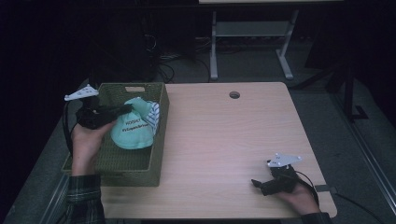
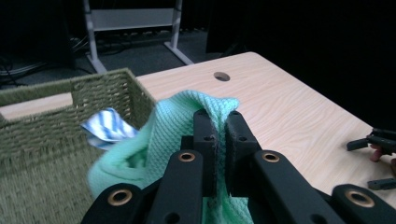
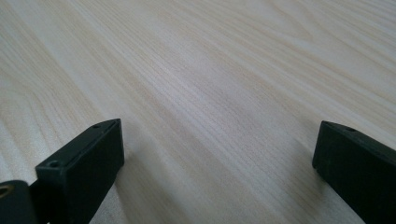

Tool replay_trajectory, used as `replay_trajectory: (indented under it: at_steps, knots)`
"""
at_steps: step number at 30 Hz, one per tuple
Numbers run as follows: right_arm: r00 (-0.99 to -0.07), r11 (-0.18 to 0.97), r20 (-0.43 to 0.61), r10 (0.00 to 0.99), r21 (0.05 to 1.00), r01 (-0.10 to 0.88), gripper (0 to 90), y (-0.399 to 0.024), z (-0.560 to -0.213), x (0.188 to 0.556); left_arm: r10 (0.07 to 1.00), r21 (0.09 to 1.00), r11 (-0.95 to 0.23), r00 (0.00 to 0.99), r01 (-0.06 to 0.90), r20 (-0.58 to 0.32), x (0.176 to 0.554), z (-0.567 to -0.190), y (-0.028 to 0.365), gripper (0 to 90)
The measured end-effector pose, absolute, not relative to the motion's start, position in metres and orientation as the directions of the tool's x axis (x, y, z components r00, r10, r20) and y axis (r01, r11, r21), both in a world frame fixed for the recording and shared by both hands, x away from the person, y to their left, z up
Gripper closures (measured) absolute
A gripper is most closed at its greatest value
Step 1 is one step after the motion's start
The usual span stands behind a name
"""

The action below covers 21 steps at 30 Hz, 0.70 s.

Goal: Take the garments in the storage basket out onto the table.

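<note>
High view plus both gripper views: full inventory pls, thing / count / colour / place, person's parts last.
Table: 1, light wood, centre; round cable hole near far edge.
Woven basket: 1, olive green, on the table's left end.
Mint cloth: 1, mint green with dark lettering, lifted over the basket, pinched at its top.
Striped cloth: 1, blue and white, in the basket beside the mint cloth.
Desk frame: 1, grey-white legs, on the floor beyond the table.
Left gripper: 1, black, over the basket, shut on the mint cloth.
Right gripper: 1, black, jaws open, low over the table's near right corner.
Hands: 2; plaid sleeve on the left arm.
</note>
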State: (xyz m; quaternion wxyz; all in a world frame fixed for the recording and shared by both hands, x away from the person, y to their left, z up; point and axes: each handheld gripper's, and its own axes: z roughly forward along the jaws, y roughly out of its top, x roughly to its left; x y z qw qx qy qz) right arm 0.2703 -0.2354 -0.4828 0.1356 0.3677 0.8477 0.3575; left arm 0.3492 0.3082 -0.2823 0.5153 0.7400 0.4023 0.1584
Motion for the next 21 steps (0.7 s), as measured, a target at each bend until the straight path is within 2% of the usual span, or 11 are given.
replay_trajectory:
  at_steps: [21]
  knots:
    - [-0.691, 0.472, 0.036, 0.722, 0.704, 0.531, 1.7, -0.235, -0.483, 0.270, 0.653, 0.914, -0.151, 0.733, 0.376, -0.194, 0.351, -0.246, 0.281, 84.7]
